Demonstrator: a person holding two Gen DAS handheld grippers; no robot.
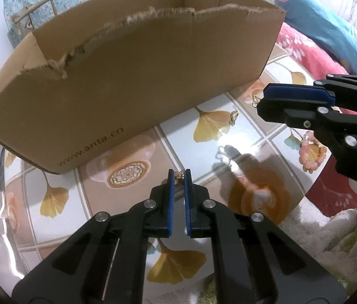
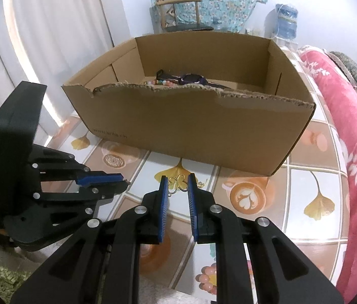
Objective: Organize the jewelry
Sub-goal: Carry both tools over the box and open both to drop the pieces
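Observation:
An open cardboard box stands on the tiled table and holds a dark watch and beads. My left gripper is shut on a small gold earring, held just above the table in front of the box. My right gripper is shut on a gold butterfly-shaped earring; in the left wrist view the earring pokes out at its tips. Another gold earring lies on the table near the box. A pink bead bracelet lies on the table under the right gripper.
The table has a glossy tile-pattern cover with leaves and coffee cups. A red floral blanket lies to the right. A fluffy rug lies below the table's front edge. A chair and water jug stand behind.

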